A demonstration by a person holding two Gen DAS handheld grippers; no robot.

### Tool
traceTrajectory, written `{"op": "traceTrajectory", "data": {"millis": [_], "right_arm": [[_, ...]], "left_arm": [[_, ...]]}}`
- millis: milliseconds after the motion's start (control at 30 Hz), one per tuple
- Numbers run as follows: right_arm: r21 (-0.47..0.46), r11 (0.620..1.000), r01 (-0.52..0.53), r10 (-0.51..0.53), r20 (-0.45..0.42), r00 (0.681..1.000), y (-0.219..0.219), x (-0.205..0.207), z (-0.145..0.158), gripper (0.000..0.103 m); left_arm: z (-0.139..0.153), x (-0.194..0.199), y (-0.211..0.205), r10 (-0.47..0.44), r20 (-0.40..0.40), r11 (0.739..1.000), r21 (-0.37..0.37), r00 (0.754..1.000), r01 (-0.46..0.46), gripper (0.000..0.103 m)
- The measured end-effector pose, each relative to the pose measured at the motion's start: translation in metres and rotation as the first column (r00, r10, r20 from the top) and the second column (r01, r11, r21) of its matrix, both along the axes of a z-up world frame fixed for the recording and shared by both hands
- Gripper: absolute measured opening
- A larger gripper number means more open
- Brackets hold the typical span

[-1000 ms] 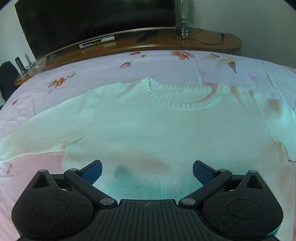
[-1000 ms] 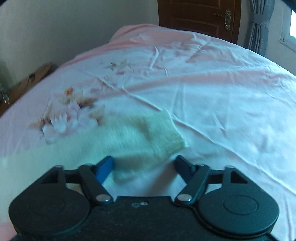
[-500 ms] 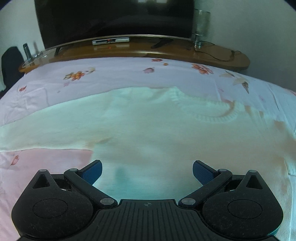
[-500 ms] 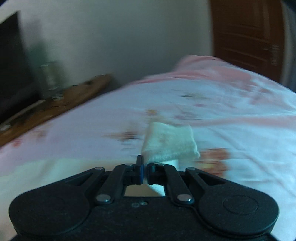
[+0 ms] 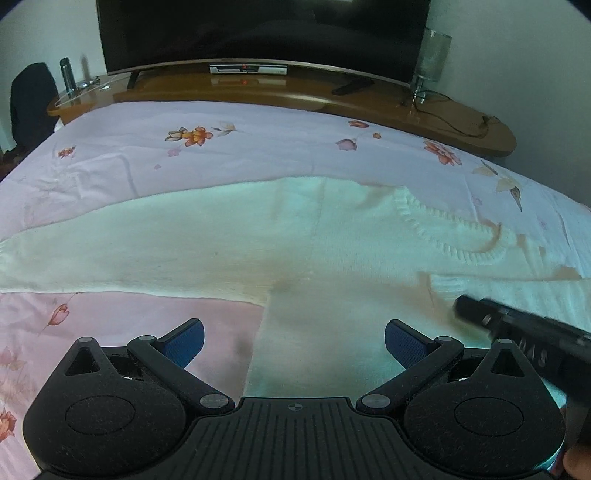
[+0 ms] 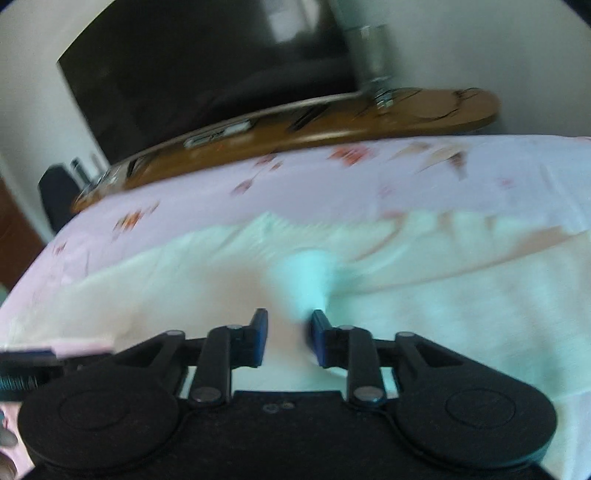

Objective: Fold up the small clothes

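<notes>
A white knit sweater (image 5: 332, 258) lies flat on the pink floral bedsheet (image 5: 184, 155), neck toward the TV. Its left sleeve (image 5: 110, 251) stretches out to the left. Its right sleeve (image 5: 498, 284) is folded across the body, cuff near the middle. My left gripper (image 5: 293, 341) is open and empty above the left side seam near the armpit. My right gripper (image 6: 288, 332) hovers over the sweater body (image 6: 443, 314), jaws partly open, with the blurred sleeve cuff (image 6: 306, 273) just ahead of the fingertips. It also shows in the left wrist view (image 5: 517, 325) at the right.
A wooden TV stand (image 5: 258, 88) with a black TV (image 5: 258, 33), a set-top box (image 5: 247, 69) and a glass lamp (image 5: 432, 55) runs along the far side of the bed. A dark chair (image 5: 29, 103) stands at the far left.
My right gripper carried the right sleeve over the sweater body, then opened its jaws and let the cuff go. My left gripper shifted left toward the left side seam.
</notes>
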State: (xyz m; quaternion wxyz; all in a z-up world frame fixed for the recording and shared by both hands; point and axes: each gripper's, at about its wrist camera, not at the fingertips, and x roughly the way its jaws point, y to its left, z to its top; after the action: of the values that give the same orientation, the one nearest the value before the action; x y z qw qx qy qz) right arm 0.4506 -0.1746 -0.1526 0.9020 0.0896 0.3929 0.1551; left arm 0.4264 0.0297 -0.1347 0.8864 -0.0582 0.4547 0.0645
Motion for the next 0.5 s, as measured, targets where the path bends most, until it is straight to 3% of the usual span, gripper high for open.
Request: {"op": "traceTrajectory", "data": {"millis": [100, 200, 300, 400, 500], "right_arm": [[0.028, 0.998, -0.058, 0.058, -0.007, 0.998, -0.005, -0.006, 0.005, 0.030], [-0.066, 0.998, 0.014, -0.012, 0.029, 1.000, -0.030, -0.015, 0.013, 0.032], [-0.109, 0.989, 0.096, -0.093, 0.031, 0.995, -0.059, -0.034, 0.014, 0.037], [-0.177, 0.971, 0.162, -0.155, 0.055, 0.986, -0.086, -0.052, 0.011, 0.044], [-0.193, 0.958, 0.212, -0.203, 0.068, 0.977, -0.107, -0.067, 0.009, 0.049]], "left_arm": [[-0.004, 0.004, -0.007, -0.041, -0.014, 0.998, -0.050, 0.999, 0.040, 0.103], [-0.009, 0.009, -0.023, -0.100, -0.022, 0.986, -0.136, 0.995, 0.096, 0.103], [-0.018, 0.017, -0.040, -0.138, -0.040, 0.955, -0.272, 0.990, 0.122, 0.103], [-0.033, 0.026, -0.052, -0.135, -0.086, 0.909, -0.408, 0.987, 0.089, 0.103], [-0.046, 0.029, -0.059, -0.087, -0.087, 0.876, -0.482, 0.992, 0.035, 0.103]]}}
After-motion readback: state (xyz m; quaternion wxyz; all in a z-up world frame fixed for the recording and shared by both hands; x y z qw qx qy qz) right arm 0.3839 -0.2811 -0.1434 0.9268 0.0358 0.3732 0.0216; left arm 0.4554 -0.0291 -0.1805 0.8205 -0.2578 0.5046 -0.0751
